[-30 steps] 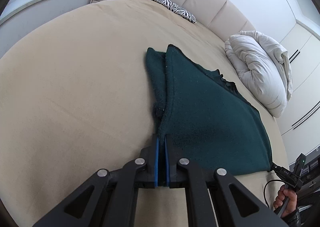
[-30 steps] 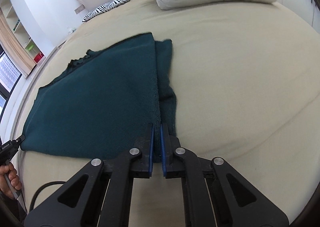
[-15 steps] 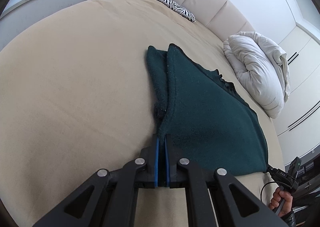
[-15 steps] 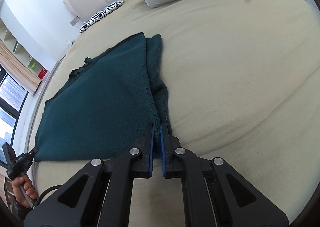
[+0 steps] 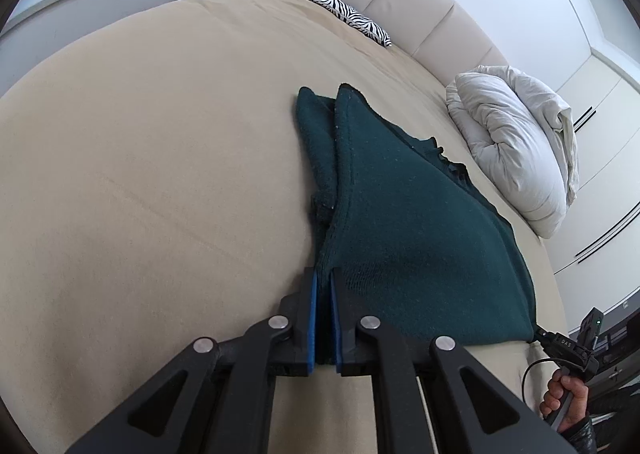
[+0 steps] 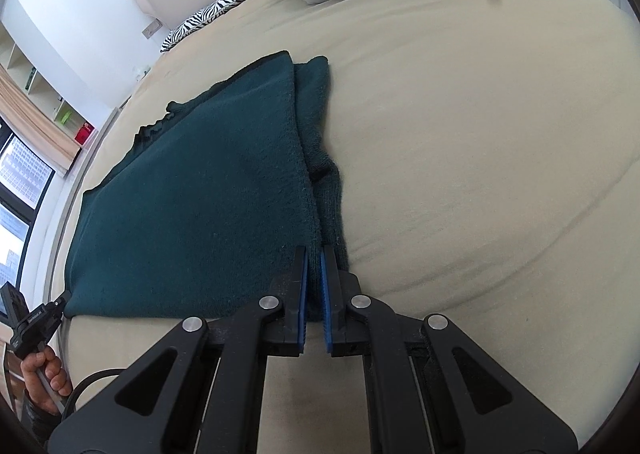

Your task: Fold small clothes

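- I use the dark green knitted garment (image 5: pixel 412 238) as my landmark. It lies flat on the wide beige bed cover (image 5: pixel 140 181), with a folded sleeve tucked under each side edge.
- My left gripper (image 5: pixel 323 286) has black arms and blue pads. It sits at the near left corner of the green garment. Its jaws have just been opening a little, but the green knit is still pinched between the pads.
- My left hand (image 6: pixel 44 378) shows in the right camera view, low beside the green garment's near left corner. It is wrapped round the gripper handle.
- Far behind the green garment lies a small black and white zebra-striped pillow (image 5: pixel 344 13), against the padded cream headboard (image 5: pixel 404 17).
- To the back right of the green garment sits a big puffy white duvet (image 5: pixel 516 149), rolled up in a heap.
- My right gripper (image 6: pixel 314 262) looks the same, black with blue pads. It is at the near right corner of the green garment. It is clenched on the edge of the knit, with only a thin gap between the pads.
- My right hand (image 5: pixel 564 402) shows in the left camera view, low beside the green garment's near right corner, holding its handle.
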Available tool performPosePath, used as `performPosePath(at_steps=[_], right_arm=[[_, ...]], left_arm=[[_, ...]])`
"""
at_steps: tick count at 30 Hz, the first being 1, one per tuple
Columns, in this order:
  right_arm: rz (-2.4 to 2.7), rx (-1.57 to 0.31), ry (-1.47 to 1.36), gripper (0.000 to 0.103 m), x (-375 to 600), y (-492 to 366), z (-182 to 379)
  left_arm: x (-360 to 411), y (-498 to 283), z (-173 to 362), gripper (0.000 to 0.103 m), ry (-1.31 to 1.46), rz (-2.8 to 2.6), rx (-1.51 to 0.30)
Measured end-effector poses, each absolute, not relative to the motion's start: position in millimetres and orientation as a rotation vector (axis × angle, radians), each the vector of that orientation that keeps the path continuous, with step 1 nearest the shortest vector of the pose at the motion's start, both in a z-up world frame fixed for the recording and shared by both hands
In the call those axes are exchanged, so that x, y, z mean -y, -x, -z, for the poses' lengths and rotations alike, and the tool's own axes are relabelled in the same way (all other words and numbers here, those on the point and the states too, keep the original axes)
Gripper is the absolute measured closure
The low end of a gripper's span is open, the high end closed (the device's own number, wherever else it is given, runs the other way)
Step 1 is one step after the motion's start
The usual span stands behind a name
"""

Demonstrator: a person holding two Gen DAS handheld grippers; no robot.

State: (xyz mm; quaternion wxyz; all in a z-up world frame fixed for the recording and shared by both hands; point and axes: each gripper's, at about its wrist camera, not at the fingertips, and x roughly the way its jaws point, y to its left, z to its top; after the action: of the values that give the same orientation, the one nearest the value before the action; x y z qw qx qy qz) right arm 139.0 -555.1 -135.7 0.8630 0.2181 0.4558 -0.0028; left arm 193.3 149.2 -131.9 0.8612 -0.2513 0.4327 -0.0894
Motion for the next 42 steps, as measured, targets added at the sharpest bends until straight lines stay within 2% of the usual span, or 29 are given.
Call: performPosePath(at_steps=[6,7,8,10,11,13,14,21,27,30,31,33,34,35,40,42], right_arm=[[0.024,-0.961,-0.506,0.093,561,-137,126],[0.046,-0.948,-0.492,0.083,561,-135,121],[0.086,-0.915,-0.469,0.068,562,-131,110],[0.106,-0.841,-0.475,0.054,565,-127,91],[0.094,-0.813,-0.48,0.053,565,-128,83],[0.045,-0.775,-0.48,0.053,557,-139,67],[0.014,-0.773,-0.476,0.052,550,-148,63],[-0.217,-0.82,-0.419,0.052,465,-253,63],[-0.393,-0.92,-0.525,0.052,407,-337,101],[-0.354,-0.978,-0.593,0.054,417,-364,135],[-0.372,-0.949,-0.659,0.058,431,-368,144],[-0.366,-0.893,-0.773,0.075,462,-364,158],[-0.363,-0.872,-0.82,0.085,474,-361,163],[-0.355,-0.828,-0.901,0.091,494,-355,171],[-0.238,-0.666,-0.997,0.088,558,-328,172],[-0.212,-0.636,-1.043,0.091,577,-319,177]], left_arm=[[-151,-182,107,0.089,0.485,0.168,-0.889],[-150,-181,96,0.089,0.452,0.153,-0.864],[-148,-182,85,0.089,0.428,0.153,-0.838],[-141,-190,70,0.086,0.389,0.161,-0.808],[-137,-196,64,0.084,0.369,0.164,-0.794],[-123,-216,56,0.073,0.33,0.173,-0.77],[-113,-229,54,0.072,0.302,0.171,-0.757],[-51,-304,66,0.072,0.211,0.194,-0.745],[-20,-355,99,0.07,0.081,0.148,-0.801],[-43,-363,121,0.07,0.191,0.178,-0.84],[-52,-363,124,0.07,0.255,0.206,-0.83],[-65,-366,126,0.072,0.334,0.235,-0.828],[-69,-368,129,0.078,0.361,0.237,-0.833],[-70,-368,130,0.079,0.37,0.235,-0.835],[-70,-367,130,0.079,0.376,0.238,-0.832],[-74,-365,129,0.079,0.402,0.241,-0.83]])
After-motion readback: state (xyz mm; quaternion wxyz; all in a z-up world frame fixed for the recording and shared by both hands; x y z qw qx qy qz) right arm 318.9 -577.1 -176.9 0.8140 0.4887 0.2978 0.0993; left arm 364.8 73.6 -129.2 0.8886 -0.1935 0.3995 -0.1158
